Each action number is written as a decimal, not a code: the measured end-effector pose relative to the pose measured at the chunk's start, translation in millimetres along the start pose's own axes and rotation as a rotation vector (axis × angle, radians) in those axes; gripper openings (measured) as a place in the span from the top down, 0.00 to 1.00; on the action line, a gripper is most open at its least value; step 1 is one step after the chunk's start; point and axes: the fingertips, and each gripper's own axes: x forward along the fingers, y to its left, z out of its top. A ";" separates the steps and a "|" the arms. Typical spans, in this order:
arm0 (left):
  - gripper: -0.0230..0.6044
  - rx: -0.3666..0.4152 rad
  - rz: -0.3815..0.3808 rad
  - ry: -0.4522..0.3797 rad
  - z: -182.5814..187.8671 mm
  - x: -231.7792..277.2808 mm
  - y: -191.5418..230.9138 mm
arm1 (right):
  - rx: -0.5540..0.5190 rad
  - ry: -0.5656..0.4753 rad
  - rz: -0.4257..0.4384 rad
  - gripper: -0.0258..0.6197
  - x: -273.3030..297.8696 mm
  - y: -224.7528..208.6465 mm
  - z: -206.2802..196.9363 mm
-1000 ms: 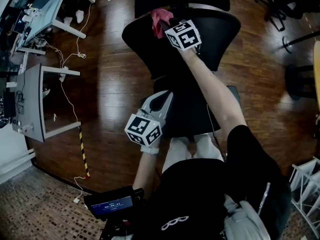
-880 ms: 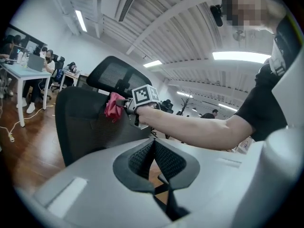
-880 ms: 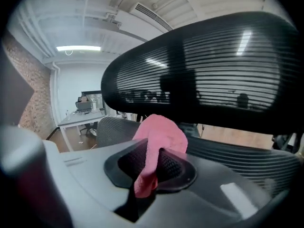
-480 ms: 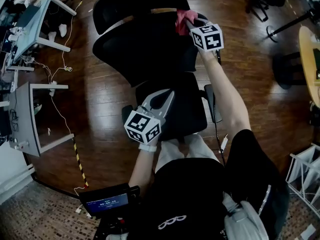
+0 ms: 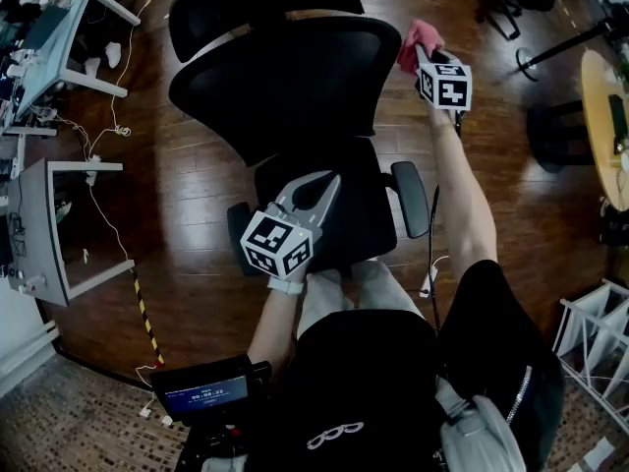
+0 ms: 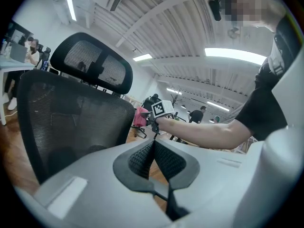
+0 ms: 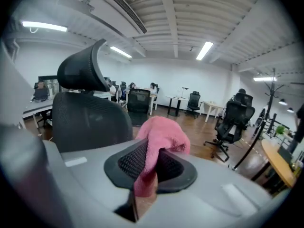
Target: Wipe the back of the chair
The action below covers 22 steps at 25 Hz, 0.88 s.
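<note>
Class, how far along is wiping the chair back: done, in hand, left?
Done: no trace visible on the chair back. In hand: the right gripper is shut on the pink cloth, beside the back's edge. Left: seemingly the wiping; the left gripper is shut, empty.

A black mesh office chair [image 5: 285, 77] is seen on a glossy brown wooden floor [image 5: 206, 195]. A fluffy pink cloth [image 7: 164, 134] is set off against the pale grey, dark-padded right gripper [image 7: 152, 151]. Black-and-white square markers are borne on the pale grey left gripper [image 5: 330, 179].

One left gripper [image 5: 332, 179], one right gripper [image 5: 422, 57], one cloth [image 5: 415, 39], one near chair [image 5: 285, 77].
</note>
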 end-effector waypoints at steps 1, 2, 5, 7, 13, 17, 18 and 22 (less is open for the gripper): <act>0.97 -0.003 0.001 -0.002 -0.5 -1.6 0.1 | 0.002 0.027 -0.032 0.90 -1.6 -9.6 -10.4; 0.97 -0.005 0.002 -0.005 -0.5 -3.8 0.5 | 0.002 0.050 -0.057 0.90 -3.0 -15.8 -19.0; 0.97 -0.009 0.007 -0.012 -1.1 -16.3 5.1 | -0.027 0.083 -0.068 0.90 -2.2 -4.9 -29.2; 0.97 -0.011 0.014 -0.015 -3.5 -28.1 9.8 | -0.066 0.080 -0.041 0.90 2.1 22.0 -25.0; 0.97 -0.019 0.056 -0.035 -5.5 -71.3 31.7 | -0.183 0.054 0.057 0.90 21.8 126.4 1.5; 0.97 -0.028 0.098 -0.052 -11.5 -102.7 47.7 | -0.233 0.038 0.144 0.90 36.0 201.9 8.2; 0.97 -0.031 0.110 -0.056 -14.0 -111.4 52.3 | -0.244 0.032 0.167 0.90 39.6 221.7 8.9; 0.97 -0.056 0.171 -0.072 -20.3 -153.2 74.0 | -0.301 0.016 0.274 0.90 50.1 314.7 19.5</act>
